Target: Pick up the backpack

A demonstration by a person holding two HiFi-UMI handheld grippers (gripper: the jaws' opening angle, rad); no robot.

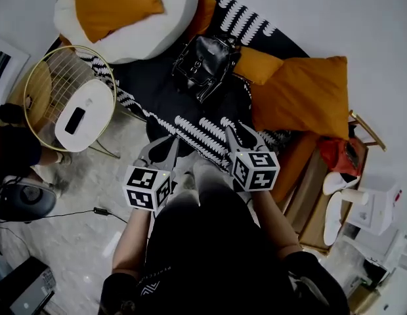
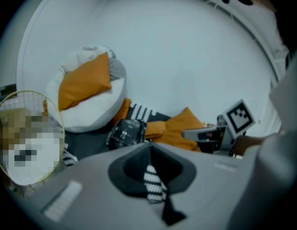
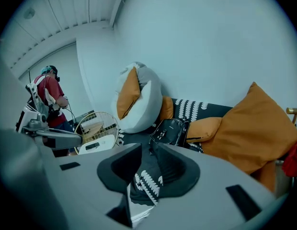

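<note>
Carrier: we see a black rug with white leaf bands [image 1: 149, 87] on pale marbled floor [image 1: 82, 189] | Resting on it: black leather backpack [image 1: 205, 63], large orange fabric cushion [image 1: 302, 94], white beanbag [image 1: 141, 28].

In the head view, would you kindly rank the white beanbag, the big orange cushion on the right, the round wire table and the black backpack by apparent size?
1. White beanbag, though the frame crops it.
2. Orange cushion and wire table: too alike to rank.
3. Black backpack, smallest.
</note>
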